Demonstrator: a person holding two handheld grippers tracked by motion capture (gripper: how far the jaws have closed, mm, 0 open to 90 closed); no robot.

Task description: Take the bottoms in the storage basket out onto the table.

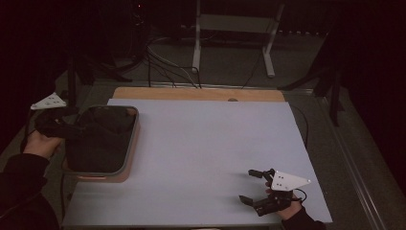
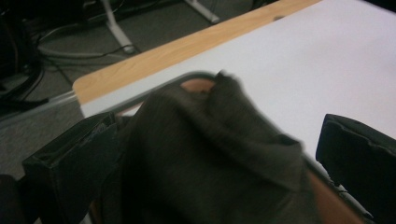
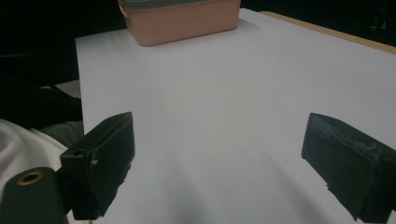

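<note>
A pink bin (image 1: 131,139) with a grey rim stands at the left edge of the white table top (image 1: 210,153). A dark cloth (image 1: 103,127) lies heaped inside it. My left gripper (image 1: 76,123), held by a hand at the bin's left side, reaches over the rim. In the left gripper view the blurred cloth (image 2: 210,154) bulges between the wide-apart jaws of that gripper (image 2: 215,135), which is open. My right gripper (image 1: 247,186) rests near the table's front right corner, open, with bare table between its jaws (image 3: 219,126). The bin (image 3: 182,21) shows far ahead of it.
A wooden strip (image 1: 201,93) runs along the table's far edge. Beyond it, cables (image 1: 163,62) trail over the grey floor beside a white desk frame (image 1: 232,28). Dark stands (image 1: 335,81) rise at the right. A white sleeve (image 3: 18,149) shows at the left.
</note>
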